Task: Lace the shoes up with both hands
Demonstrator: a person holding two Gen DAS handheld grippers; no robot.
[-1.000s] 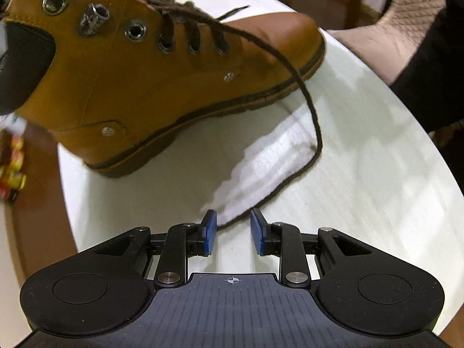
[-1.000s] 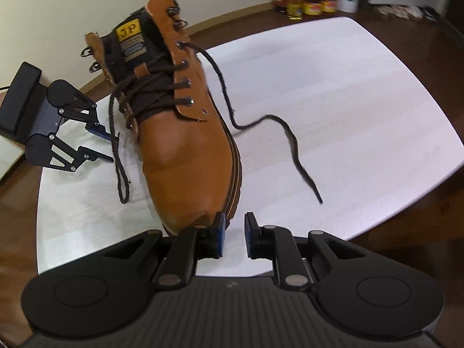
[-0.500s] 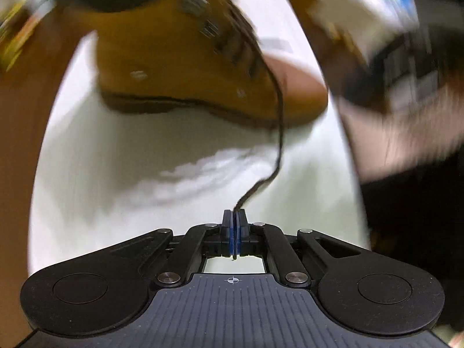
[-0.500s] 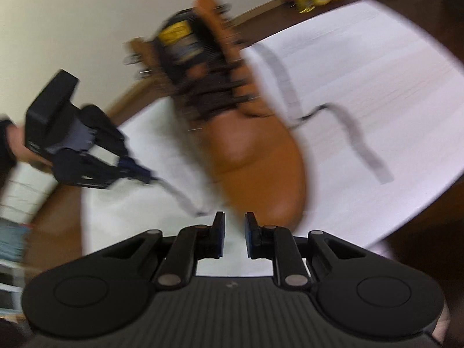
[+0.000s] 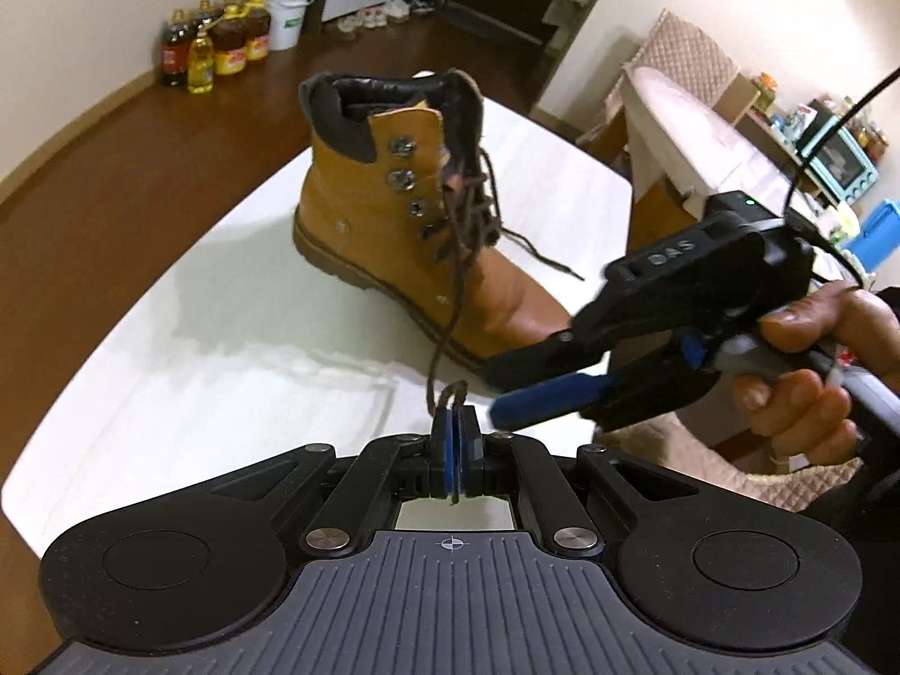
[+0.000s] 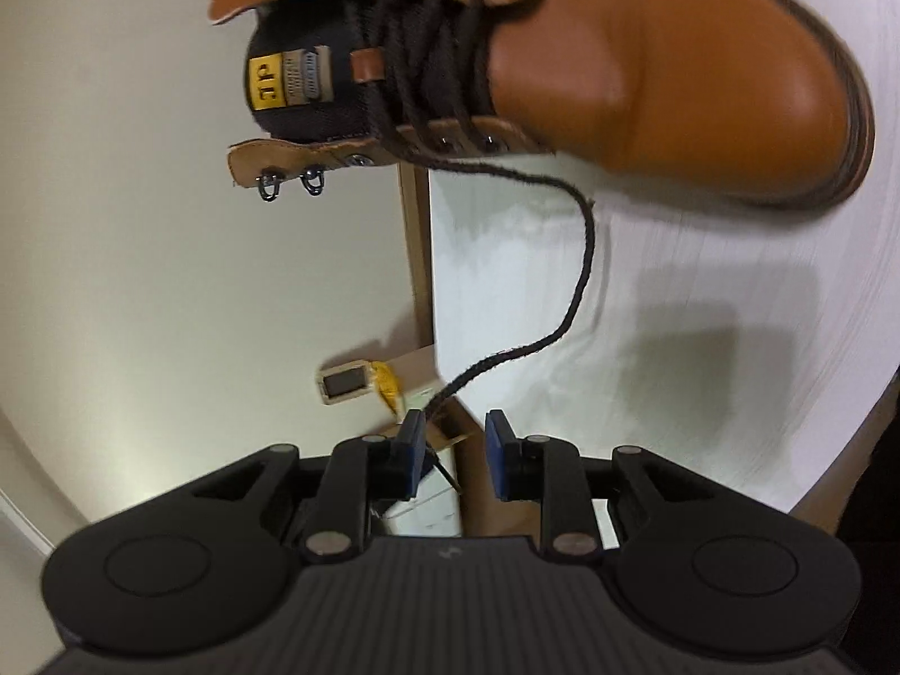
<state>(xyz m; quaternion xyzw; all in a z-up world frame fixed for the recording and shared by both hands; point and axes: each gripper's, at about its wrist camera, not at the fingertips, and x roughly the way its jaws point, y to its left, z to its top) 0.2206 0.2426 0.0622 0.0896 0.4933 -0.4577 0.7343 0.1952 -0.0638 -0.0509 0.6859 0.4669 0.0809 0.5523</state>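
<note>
Bright room light — fisheye-warped, slight blur

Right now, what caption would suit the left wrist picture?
Left hand-held gripper pinches a brown lace of the tan boot as the right hand-held gripper comes alongside.

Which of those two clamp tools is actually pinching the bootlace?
The left gripper: its blue pads are shut on the lace end. The right gripper stands open, its jaws just widened, the other lace end loose between them.
</note>
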